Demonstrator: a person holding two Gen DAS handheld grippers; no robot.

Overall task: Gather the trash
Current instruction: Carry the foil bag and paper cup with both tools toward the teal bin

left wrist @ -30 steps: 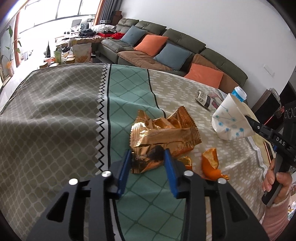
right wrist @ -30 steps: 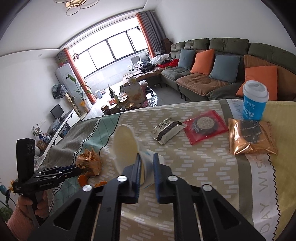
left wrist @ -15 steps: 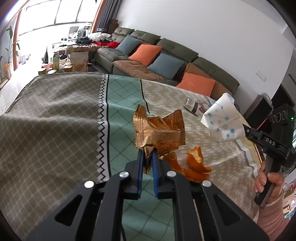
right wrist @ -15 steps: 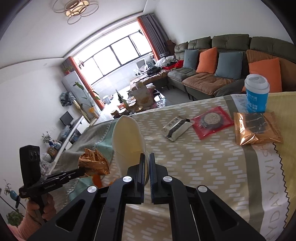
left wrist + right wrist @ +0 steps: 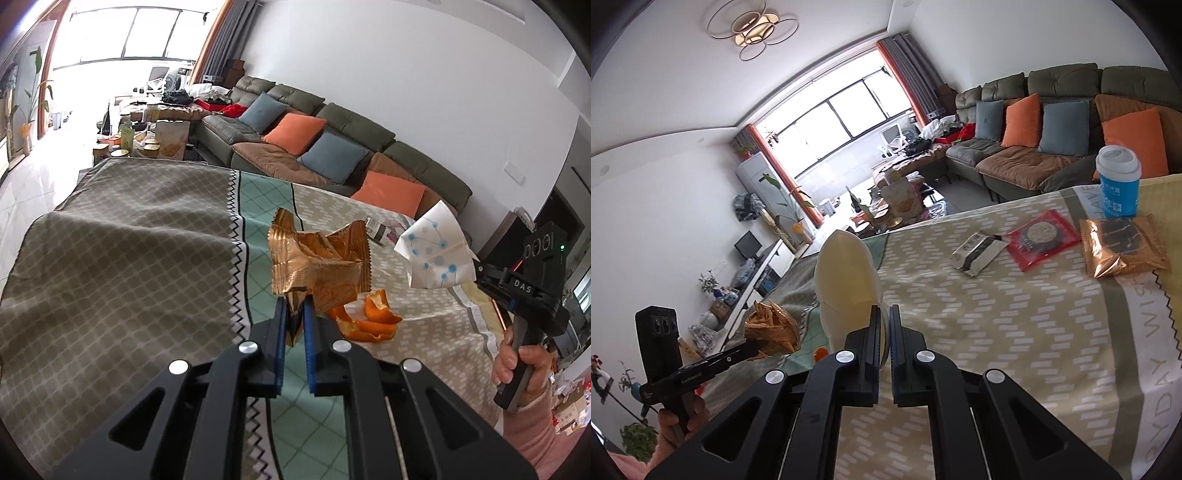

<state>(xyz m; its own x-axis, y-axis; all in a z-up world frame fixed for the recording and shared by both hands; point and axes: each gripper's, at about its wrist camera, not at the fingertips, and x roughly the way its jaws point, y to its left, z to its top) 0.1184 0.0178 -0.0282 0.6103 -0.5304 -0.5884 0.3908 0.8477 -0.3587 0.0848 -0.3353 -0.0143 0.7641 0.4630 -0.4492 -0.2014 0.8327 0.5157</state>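
**A:** Start at the left gripper (image 5: 293, 314). What has it got?

**B:** Its blue pads are clamped on the bottom corner of the crumpled gold foil snack wrapper (image 5: 319, 264), which hangs clear above the worktop (image 5: 129, 251). A corner pinch makes sense: the foil is limp, so the rest stands up free and nothing else gets dragged along.

**A:** And the right gripper (image 5: 885, 332)?

**B:** Closed flat on the squashed white paper cup with blue dots (image 5: 436, 249), also held in the air. Crushing it gives the pads a thin edge to bite. From the left wrist view, cup and wrapper are apart, side by side.

**A:** What remains below?

**B:** The torn orange peel pieces (image 5: 365, 317) lie on the green band of the patterned tablecloth, just under the wrapper. Farther off, near the far side, sit sealed snack packets and the blue paper cup with a white lid (image 5: 1118, 181); I judge those are not rubbish.

**A:** Room to move?

**B:** Plenty. The grey left stretch of cloth is bare and the near edge is unobstructed. No bin shows in either view, so I cannot tell where the load goes.
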